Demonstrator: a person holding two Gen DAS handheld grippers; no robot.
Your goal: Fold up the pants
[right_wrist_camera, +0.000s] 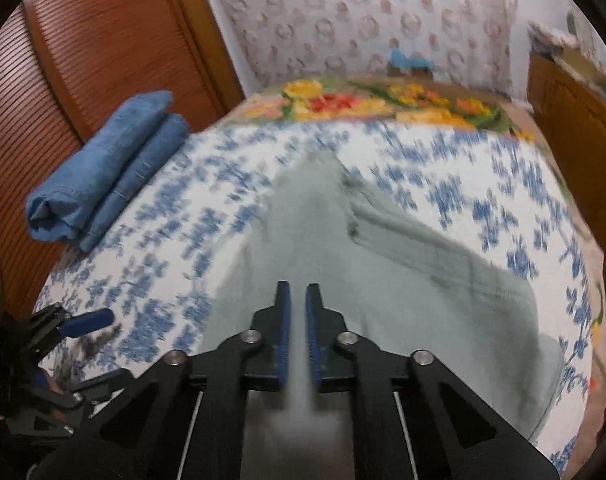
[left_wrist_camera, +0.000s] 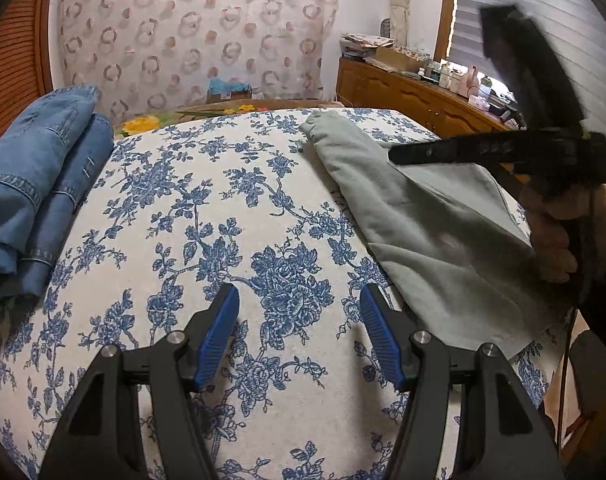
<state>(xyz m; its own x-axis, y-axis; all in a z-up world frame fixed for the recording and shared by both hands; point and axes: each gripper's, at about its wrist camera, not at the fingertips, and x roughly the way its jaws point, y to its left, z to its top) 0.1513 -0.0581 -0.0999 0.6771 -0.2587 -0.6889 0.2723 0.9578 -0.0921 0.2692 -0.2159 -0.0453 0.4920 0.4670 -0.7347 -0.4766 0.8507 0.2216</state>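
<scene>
Grey-green pants (right_wrist_camera: 391, 280) lie on the floral-sheeted bed (left_wrist_camera: 207, 208); a fold of them runs between the nearly closed fingers of the right gripper (right_wrist_camera: 298, 296). Left gripper (left_wrist_camera: 299, 300): fingers wide apart, empty, above bare sheet left of the pants. Folded jeans (left_wrist_camera: 35, 184) at far left.

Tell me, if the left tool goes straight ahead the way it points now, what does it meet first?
Most likely the bedspread. The left tool is open over bare flowered cloth, with the gray pants off to its right and the folded jeans to its left. Depth is hard to judge.
</scene>
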